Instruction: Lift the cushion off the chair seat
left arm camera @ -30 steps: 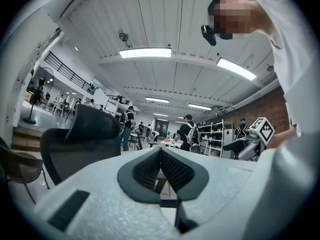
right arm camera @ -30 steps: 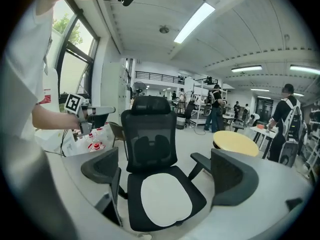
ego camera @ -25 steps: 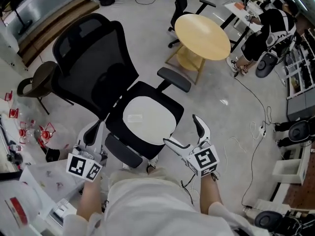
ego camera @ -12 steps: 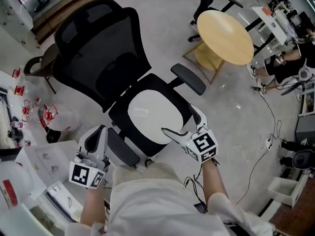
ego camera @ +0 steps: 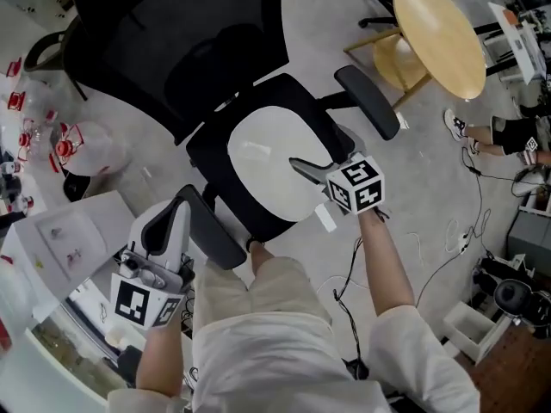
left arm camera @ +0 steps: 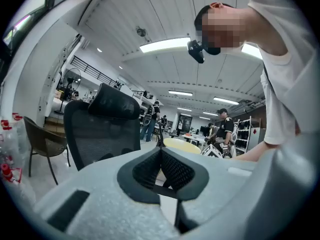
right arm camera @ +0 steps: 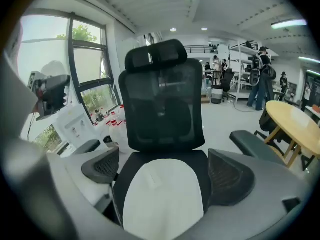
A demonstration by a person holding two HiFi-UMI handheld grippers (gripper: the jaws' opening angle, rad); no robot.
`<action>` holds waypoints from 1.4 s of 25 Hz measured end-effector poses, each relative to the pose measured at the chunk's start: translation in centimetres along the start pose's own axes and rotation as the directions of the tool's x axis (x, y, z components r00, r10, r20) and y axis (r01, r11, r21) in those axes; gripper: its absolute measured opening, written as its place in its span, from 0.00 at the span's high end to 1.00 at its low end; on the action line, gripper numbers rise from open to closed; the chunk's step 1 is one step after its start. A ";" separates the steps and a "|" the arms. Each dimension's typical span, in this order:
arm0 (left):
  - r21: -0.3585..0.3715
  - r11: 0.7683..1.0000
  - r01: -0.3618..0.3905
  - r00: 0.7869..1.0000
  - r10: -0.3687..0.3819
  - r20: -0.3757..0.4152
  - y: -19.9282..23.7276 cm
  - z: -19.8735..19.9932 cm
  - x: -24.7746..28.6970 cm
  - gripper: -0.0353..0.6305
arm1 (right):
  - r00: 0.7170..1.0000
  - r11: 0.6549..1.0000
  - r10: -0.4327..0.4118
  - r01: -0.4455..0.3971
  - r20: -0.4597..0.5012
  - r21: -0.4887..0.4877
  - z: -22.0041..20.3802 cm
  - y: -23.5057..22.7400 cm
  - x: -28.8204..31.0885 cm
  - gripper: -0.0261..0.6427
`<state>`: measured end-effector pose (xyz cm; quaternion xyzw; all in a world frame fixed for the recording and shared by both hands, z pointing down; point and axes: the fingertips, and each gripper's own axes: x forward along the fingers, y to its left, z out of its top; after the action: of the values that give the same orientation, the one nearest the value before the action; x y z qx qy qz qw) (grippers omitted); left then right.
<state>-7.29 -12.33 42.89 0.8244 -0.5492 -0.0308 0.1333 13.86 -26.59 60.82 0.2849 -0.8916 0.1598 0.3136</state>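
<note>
A white cushion [ego camera: 269,165] [right arm camera: 164,200] lies flat on the seat of a black mesh office chair [ego camera: 185,54] [right arm camera: 162,109]. My right gripper [ego camera: 324,155] hovers over the seat's front right part, open, its jaws pointing at the cushion. In the right gripper view [right arm camera: 167,173] the cushion shows between the wide-apart pads [right arm camera: 103,166], untouched. My left gripper [ego camera: 175,213] is beside the chair's left armrest [ego camera: 212,237], pointing up. Its pads meet in the left gripper view [left arm camera: 161,159], shut on nothing, with the chair back [left arm camera: 102,129] beyond.
A round wooden table [ego camera: 439,37] stands to the right behind the right armrest [ego camera: 368,101]. At the left are a brown chair [ego camera: 43,52], red-capped clear bottles [ego camera: 65,140] and a desk with papers [ego camera: 60,231]. Cables [ego camera: 448,235] trail across the floor at right.
My right gripper has moved forward from the seat's front edge to over the seat beside the cushion. The left gripper has risen a little by the left armrest. The head view swung left.
</note>
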 end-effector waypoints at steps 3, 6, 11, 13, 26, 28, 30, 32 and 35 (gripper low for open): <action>-0.032 0.999 -0.011 1.000 0.010 -0.011 0.8 -1.6 -0.1 0.92 | 0.996 1.000 0.017 -0.017 -0.084 -0.003 -2.8 -0.9 4.3 0.13; -0.076 0.997 -0.024 0.999 0.021 -0.040 1.2 -3.6 -0.7 0.92 | 0.989 0.999 0.034 -0.036 -0.145 -0.011 -5.2 -1.6 7.5 0.13; -0.095 0.995 -0.040 0.997 0.034 -0.065 2.0 -5.8 -1.2 0.92 | 0.979 0.999 0.024 -0.029 -0.201 -0.019 -8.1 -3.4 11.1 0.13; -0.098 0.994 -0.046 0.997 0.039 -0.070 2.4 -6.4 -1.0 0.92 | 0.973 0.999 0.011 -0.020 -0.230 -0.039 -9.5 -4.2 12.4 0.13; -0.126 0.986 -0.112 0.992 0.105 -0.065 3.9 -9.5 -1.4 0.92 | 0.939 0.990 -0.027 -0.022 -0.344 -0.137 -13.2 -7.2 20.4 0.14; -0.127 0.984 -0.123 0.991 0.114 -0.075 4.0 -10.1 -1.8 0.92 | 0.929 0.988 -0.029 -0.029 -0.369 -0.151 -13.9 -7.4 21.4 0.14; -0.129 0.983 -0.134 0.989 0.124 -0.083 4.0 -10.4 -1.8 0.92 | 0.920 0.986 -0.026 -0.042 -0.392 -0.164 -14.6 -7.8 22.2 0.14; -0.130 0.981 -0.146 0.987 0.135 -0.089 4.2 -10.6 -1.8 0.92 | 0.909 0.984 -0.025 -0.051 -0.416 -0.171 -15.2 -8.2 22.9 0.15; -0.134 0.978 -0.157 0.985 0.145 -0.094 4.4 -11.0 -1.9 0.92 | 0.892 0.986 -0.035 -0.043 -0.451 -0.162 -16.5 -9.1 23.6 0.18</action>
<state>-9.82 -10.16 54.38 0.7694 -0.6005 -0.0247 0.2164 11.98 -35.74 89.56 0.2108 -0.8049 0.1468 0.5349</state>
